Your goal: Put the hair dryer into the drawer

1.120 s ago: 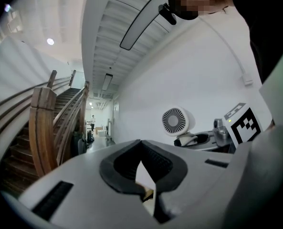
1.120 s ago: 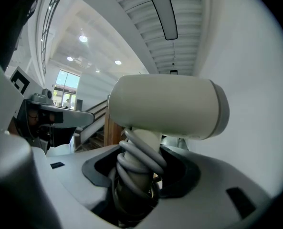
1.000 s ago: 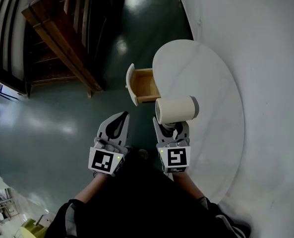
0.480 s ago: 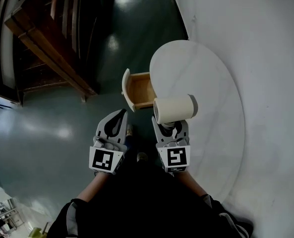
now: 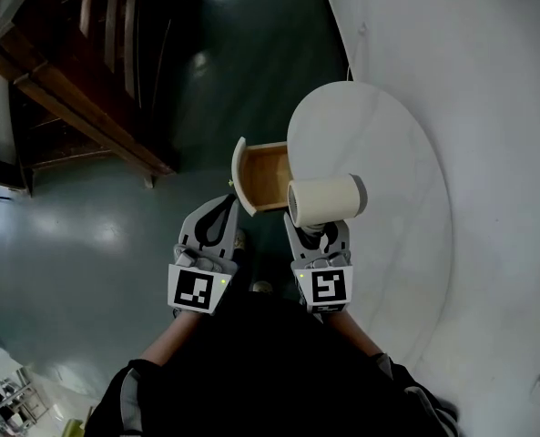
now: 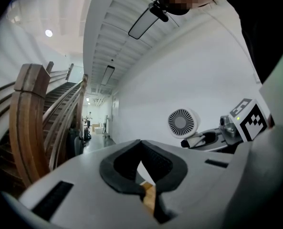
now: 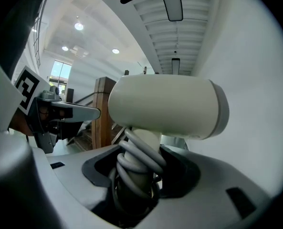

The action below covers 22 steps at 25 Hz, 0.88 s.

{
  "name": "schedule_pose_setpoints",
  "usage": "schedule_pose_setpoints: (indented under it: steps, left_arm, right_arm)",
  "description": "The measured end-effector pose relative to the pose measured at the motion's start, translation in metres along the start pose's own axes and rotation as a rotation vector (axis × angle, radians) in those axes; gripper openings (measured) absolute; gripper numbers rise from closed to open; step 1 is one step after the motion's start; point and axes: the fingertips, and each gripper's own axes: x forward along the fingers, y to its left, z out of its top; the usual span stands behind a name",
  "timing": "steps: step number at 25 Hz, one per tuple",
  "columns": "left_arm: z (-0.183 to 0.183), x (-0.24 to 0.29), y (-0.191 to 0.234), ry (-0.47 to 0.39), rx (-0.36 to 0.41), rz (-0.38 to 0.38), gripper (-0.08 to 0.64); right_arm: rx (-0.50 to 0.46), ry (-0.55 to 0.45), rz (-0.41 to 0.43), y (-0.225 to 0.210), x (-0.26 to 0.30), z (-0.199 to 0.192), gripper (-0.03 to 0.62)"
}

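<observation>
A cream hair dryer (image 5: 324, 200) with a grey cord wound round its handle (image 7: 139, 159) stands up out of my right gripper (image 5: 317, 237), which is shut on that handle; its barrel lies crosswise above the jaws. The wooden drawer (image 5: 265, 176) stands pulled out from the round white table (image 5: 388, 144), just beyond and left of the dryer. My left gripper (image 5: 219, 217) is shut with nothing in it, its tip close to the near end of the drawer's white front (image 5: 239, 173). The dryer's rear grille (image 6: 183, 122) shows to the right in the left gripper view.
A dark wooden staircase (image 5: 87, 89) rises at the upper left over a glossy dark floor (image 5: 87, 235). A white curved wall (image 5: 461, 53) runs behind the table. The stair rail (image 6: 29, 123) stands to the left of my left gripper.
Both grippers have moved forward together with the dryer still held, so the open drawer and the table edge now lie closer to their tips. Neither gripper's jaws have changed.
</observation>
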Motion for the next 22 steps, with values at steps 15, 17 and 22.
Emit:
schedule_pose_setpoints:
  steps: [15, 17, 22]
  left_arm:
    - [-0.017, 0.059, 0.044, 0.066, 0.000, -0.134, 0.006]
    - [-0.021, 0.065, 0.050, 0.079, -0.015, -0.137, 0.006]
    - [-0.032, 0.079, 0.058, 0.097, -0.046, -0.133, 0.006]
  right_arm:
    - [0.021, 0.154, -0.084, -0.008, 0.062, -0.019, 0.242]
    - [0.024, 0.166, -0.076, -0.006, 0.071, -0.020, 0.244]
    - [0.017, 0.194, -0.048, -0.009, 0.089, -0.032, 0.242]
